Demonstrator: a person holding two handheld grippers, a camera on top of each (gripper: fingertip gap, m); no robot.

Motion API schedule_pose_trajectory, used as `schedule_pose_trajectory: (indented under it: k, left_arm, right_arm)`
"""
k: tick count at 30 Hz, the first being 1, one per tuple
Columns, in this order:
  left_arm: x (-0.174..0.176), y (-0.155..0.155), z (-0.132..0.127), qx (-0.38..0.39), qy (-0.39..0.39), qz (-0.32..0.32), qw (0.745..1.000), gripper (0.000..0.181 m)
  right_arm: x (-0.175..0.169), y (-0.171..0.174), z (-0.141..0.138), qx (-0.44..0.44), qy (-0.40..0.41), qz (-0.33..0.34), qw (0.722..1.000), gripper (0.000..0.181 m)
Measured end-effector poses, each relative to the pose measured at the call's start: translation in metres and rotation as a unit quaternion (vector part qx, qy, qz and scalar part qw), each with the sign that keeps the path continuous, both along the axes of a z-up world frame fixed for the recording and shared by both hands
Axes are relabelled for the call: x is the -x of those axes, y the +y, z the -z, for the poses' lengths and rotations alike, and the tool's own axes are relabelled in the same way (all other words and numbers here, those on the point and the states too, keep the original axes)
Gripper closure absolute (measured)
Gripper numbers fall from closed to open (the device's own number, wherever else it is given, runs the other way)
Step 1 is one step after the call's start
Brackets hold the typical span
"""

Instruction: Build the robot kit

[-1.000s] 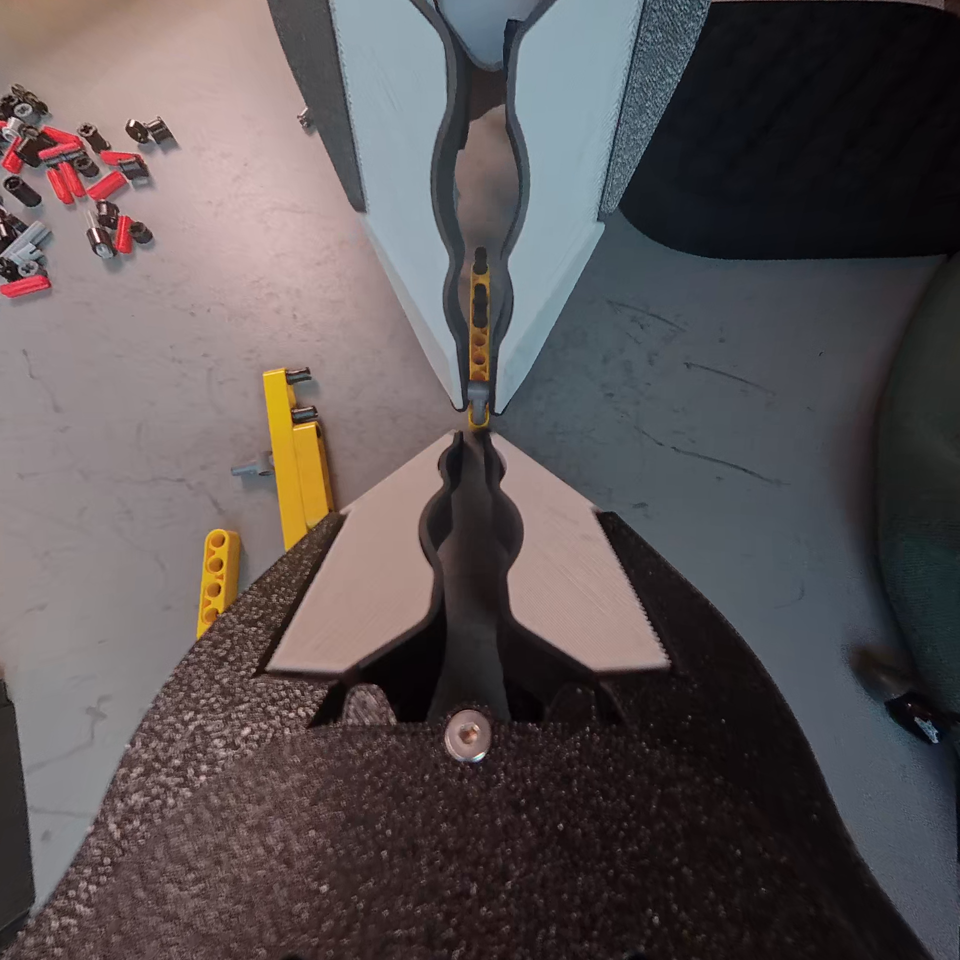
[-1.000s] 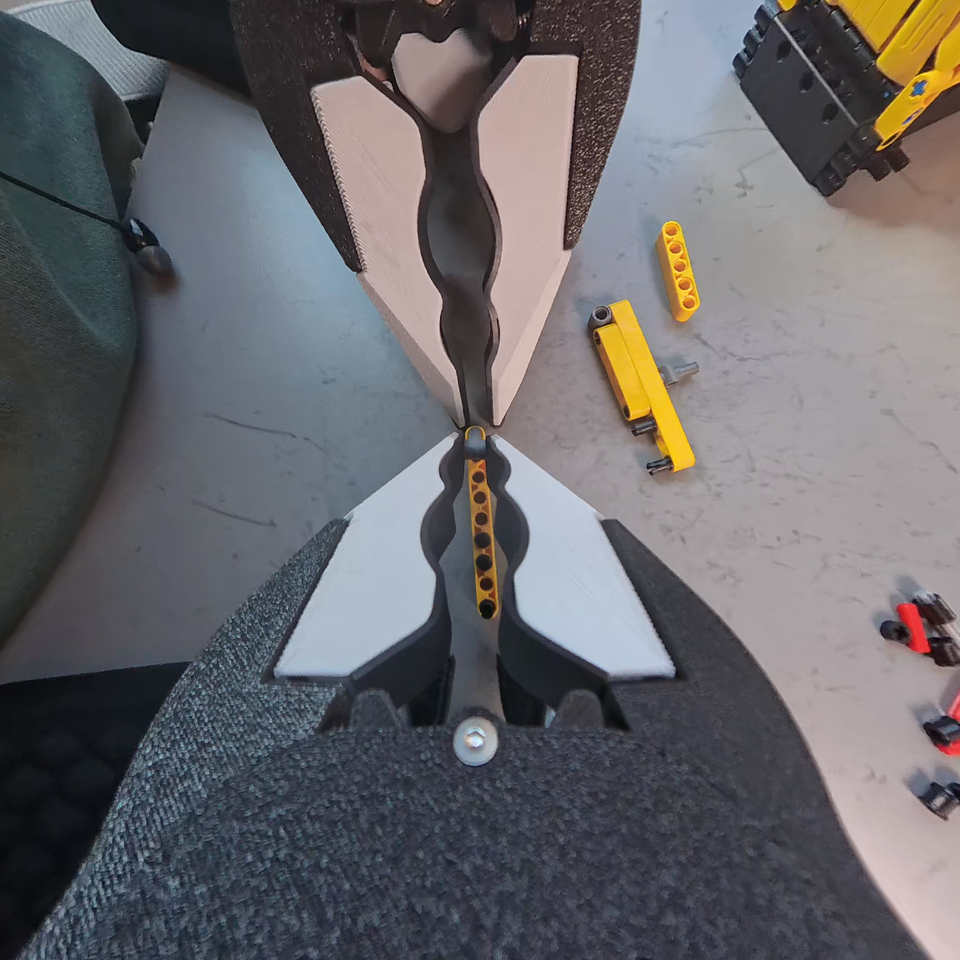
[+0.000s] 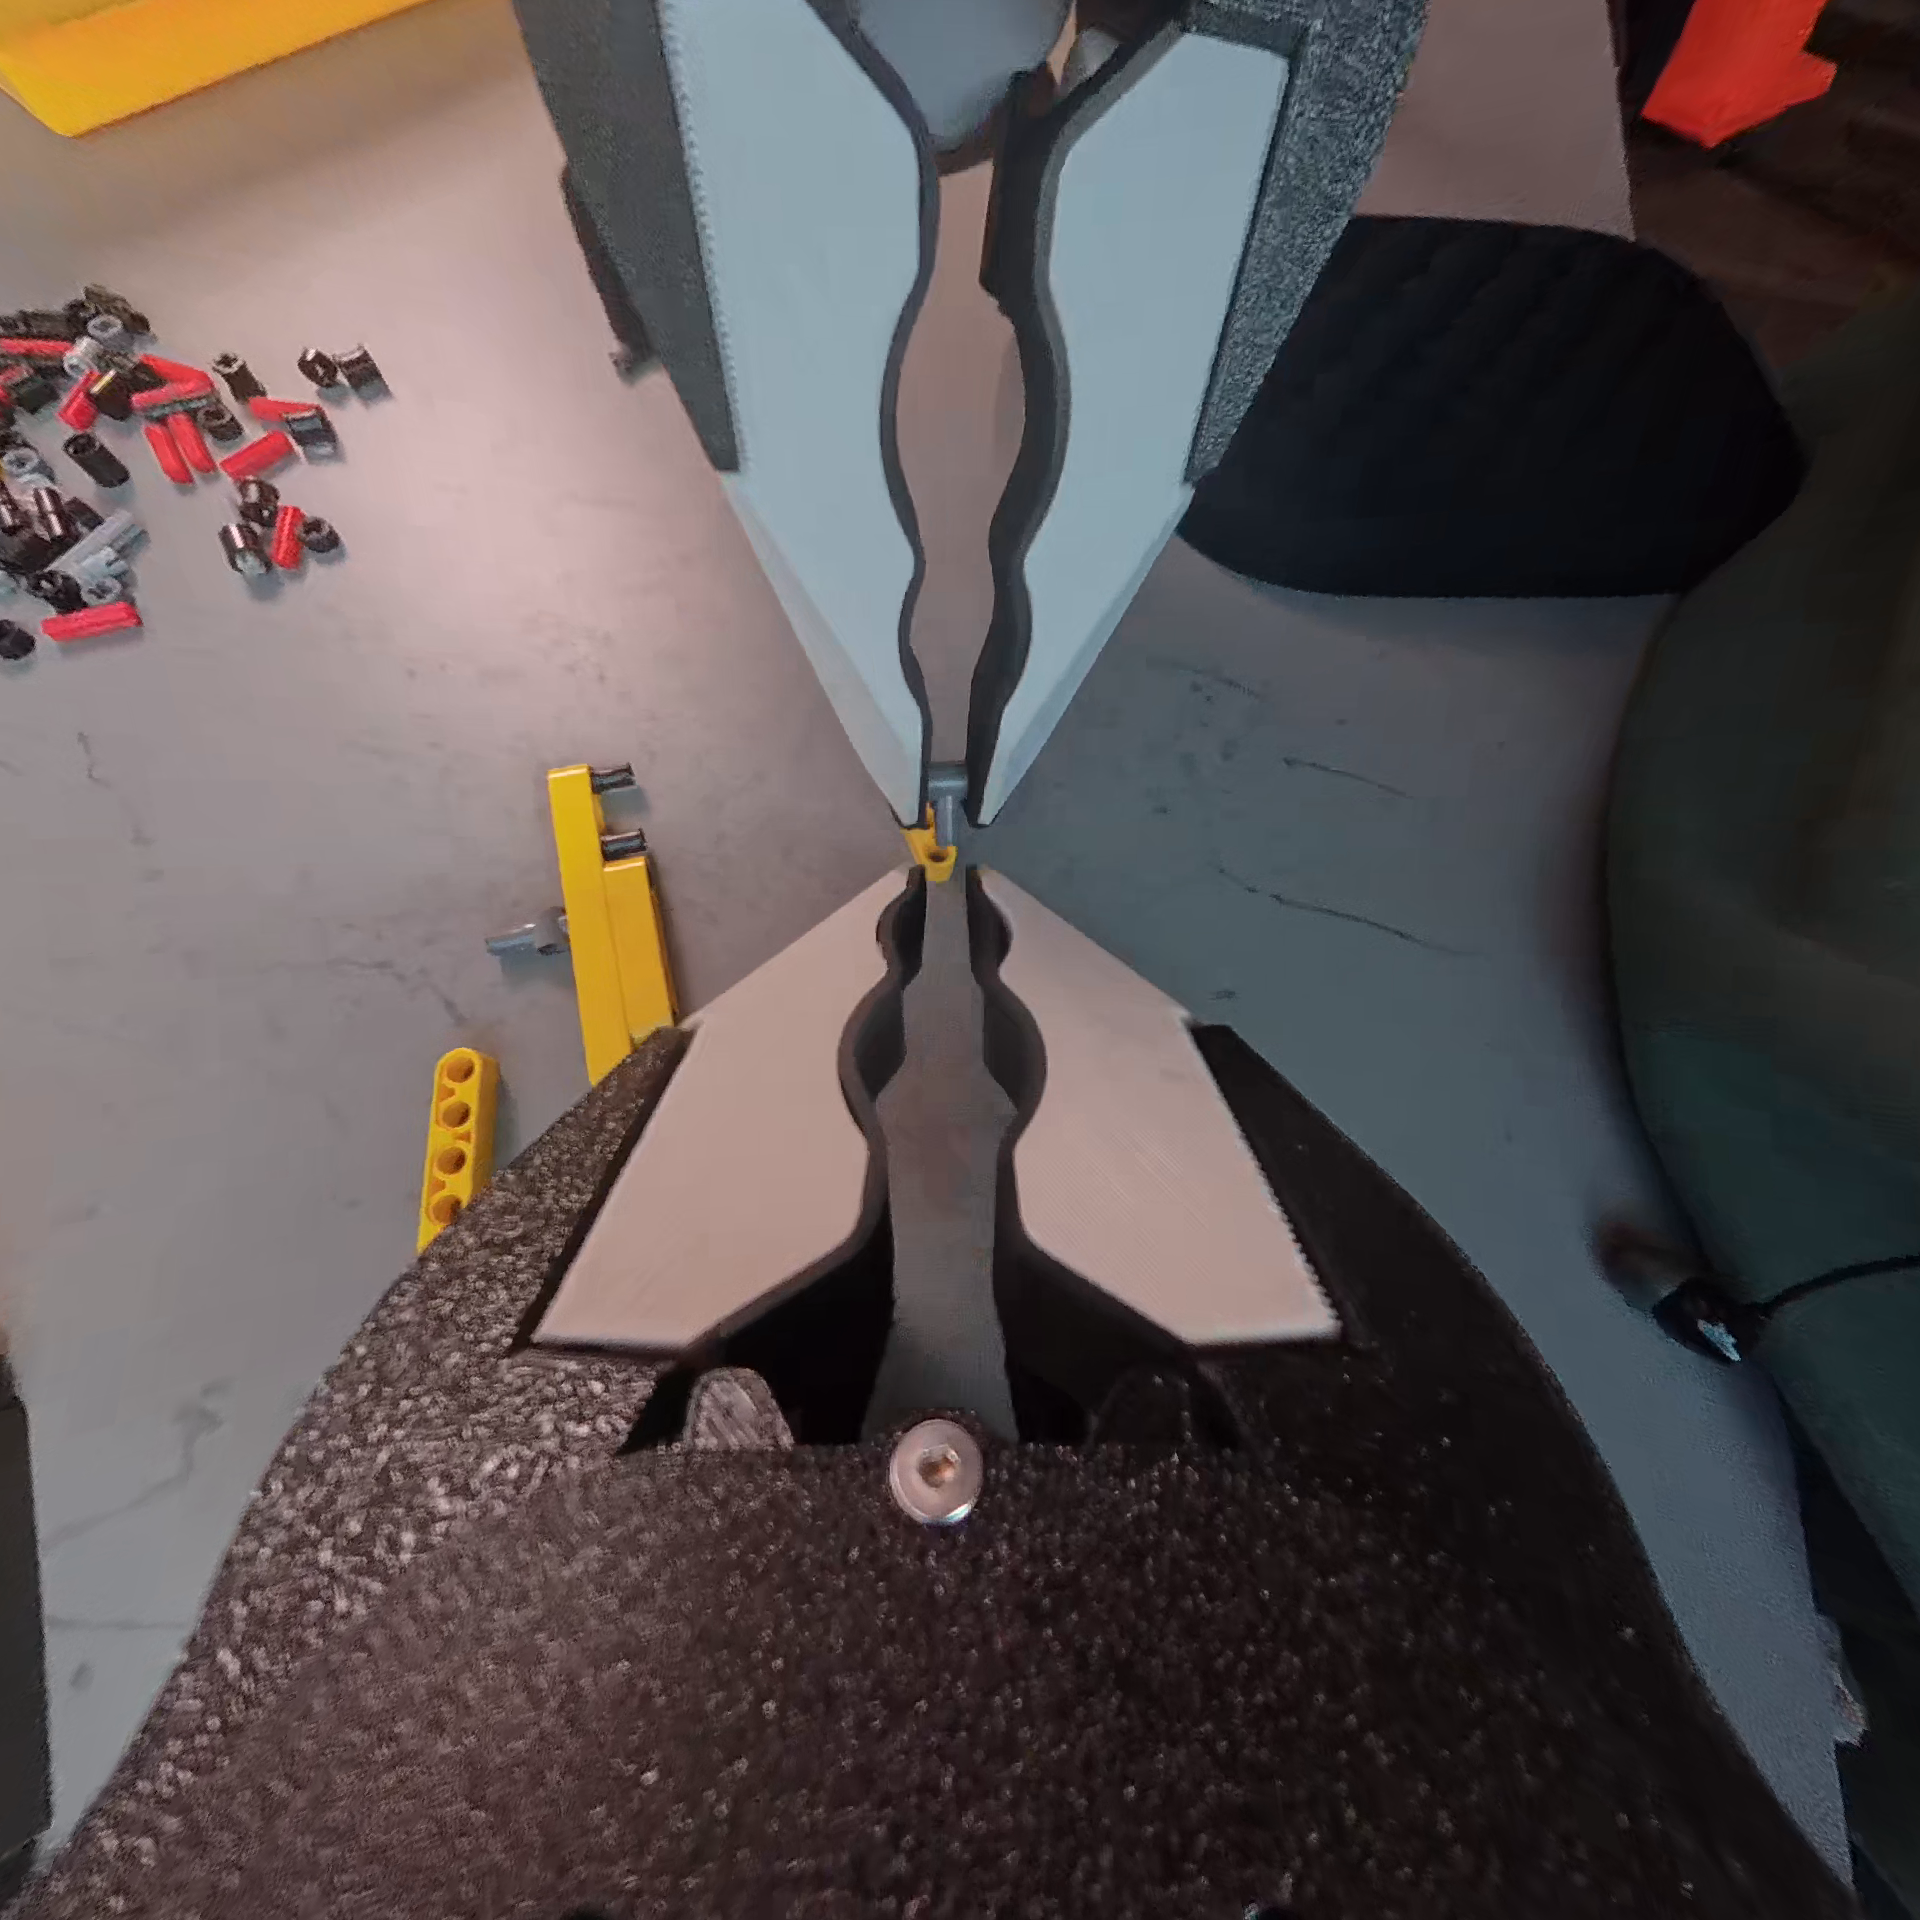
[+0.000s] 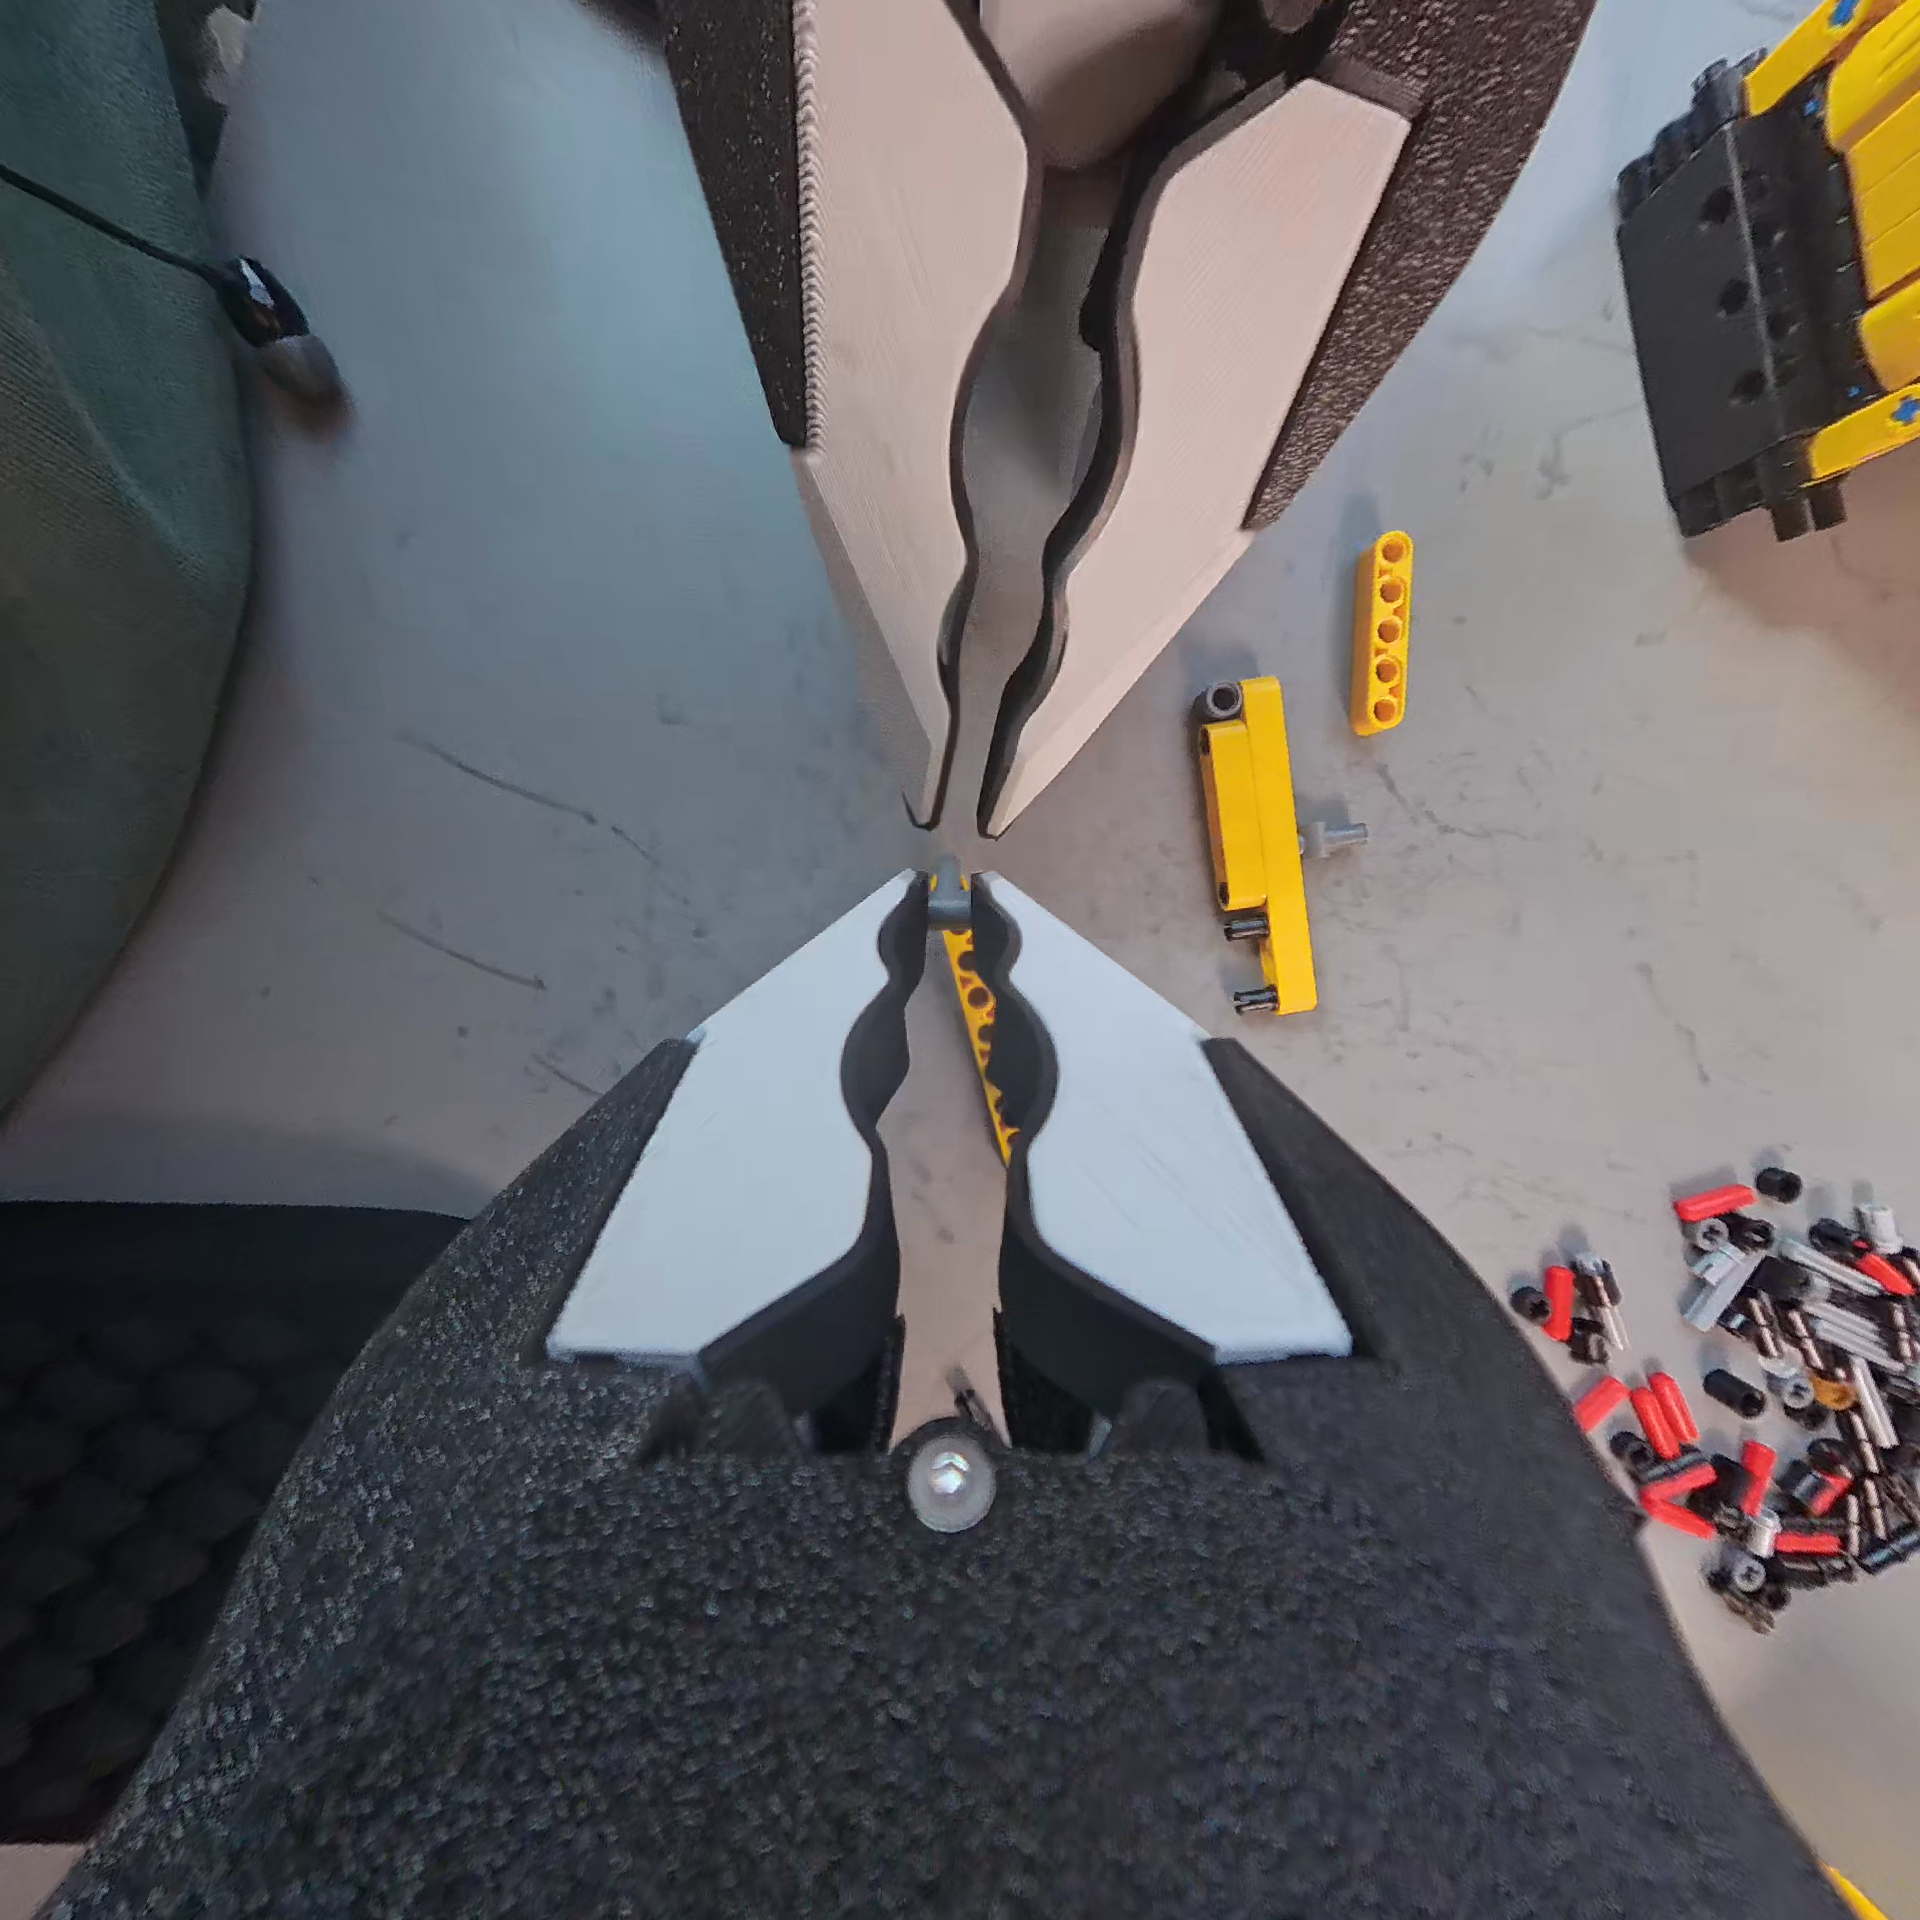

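Left gripper: black speckled body, pale grey wedge fingers edged with wavy black pads, silver hex screw at lower centre. Right gripper: dark grey speckled body, pale blue-grey fingers, silver screw.

Evenly and softly lit from overhead, moderately bright, no harsh glare. Soft, short shadows under the yellow beams and the red and black pins lying beside the tongs. Faint sheen on the grey bench, cooler blue-grey to one side, warmer pinkish toward the far end. Slight motion blur throughout, strongest on the far tongs and the screw head. Strong wide-angle bulge, edges stretched and curved. Near housings grainy, softly focused.
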State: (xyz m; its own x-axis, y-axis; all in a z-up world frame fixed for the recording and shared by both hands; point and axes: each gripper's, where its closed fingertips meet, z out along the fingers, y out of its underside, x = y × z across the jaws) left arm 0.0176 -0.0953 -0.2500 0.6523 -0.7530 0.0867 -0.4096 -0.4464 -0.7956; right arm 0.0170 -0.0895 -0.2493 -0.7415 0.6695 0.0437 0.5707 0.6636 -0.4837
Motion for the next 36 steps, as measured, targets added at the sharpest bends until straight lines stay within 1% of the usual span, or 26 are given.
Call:
schedule_pose_trajectory:
  k: [4,6,7,9,12,14,18,21,23,25,28,31,36]
  left_arm:
    - [-0.003,-0.004,-0.008,-0.004,-0.027,0.013,1.0,0.179]
    - [-0.004,-0.006,-0.014,0.015,-0.069,0.016,0.997,0.178]
    - [-0.004,-0.009,-0.02,0.03,-0.103,0.02,0.994,0.175]
    - [-0.005,-0.014,-0.034,0.065,-0.185,0.032,0.98,0.17]
    - [-0.003,-0.015,-0.054,0.074,-0.266,0.043,0.96,0.172]
    - [-0.003,-0.016,-0.063,0.08,-0.304,0.048,0.948,0.168]
    - [-0.007,-0.024,-0.081,0.084,-0.366,0.082,0.923,0.171]
    - [-0.009,-0.031,-0.096,0.089,-0.415,0.113,0.898,0.176]
    - [-0.009,-0.034,-0.102,0.094,-0.436,0.126,0.886,0.177]
    - [-0.008,-0.037,-0.107,0.086,-0.445,0.135,0.881,0.177]
    - [-0.007,-0.042,-0.118,0.064,-0.459,0.152,0.873,0.177]
    - [-0.006,-0.046,-0.124,0.049,-0.466,0.165,0.868,0.178]
    - [-0.005,-0.048,-0.127,0.046,-0.473,0.17,0.863,0.177]
  right_arm:
    - [0.004,-0.009,-0.012,0.018,0.039,-0.014,0.999,0.174]
    - [0.005,-0.011,-0.019,0.006,0.072,-0.033,0.997,0.174]
    - [0.005,-0.012,-0.024,0.004,0.092,-0.042,0.995,0.174]
    - [0.006,-0.016,-0.036,0.008,0.127,-0.049,0.991,0.174]
    - [0.008,-0.019,-0.055,0.011,0.181,-0.052,0.982,0.174]
    - [0.007,-0.023,-0.066,0.015,0.206,-0.055,0.977,0.174]
    - [0.005,-0.03,-0.082,0.027,0.243,-0.064,0.968,0.174]
    - [0.002,-0.039,-0.092,0.039,0.26,-0.078,0.962,0.174]
    - [0.002,-0.042,-0.098,0.041,0.268,-0.083,0.959,0.174]
    - [0.003,-0.045,-0.104,0.048,0.276,-0.082,0.956,0.174]
    - [0.004,-0.05,-0.115,0.088,0.284,-0.069,0.952,0.173]
    - [0.005,-0.053,-0.122,0.113,0.29,-0.065,0.948,0.17]
    - [0.005,-0.055,-0.124,0.107,0.299,-0.077,0.945,0.173]
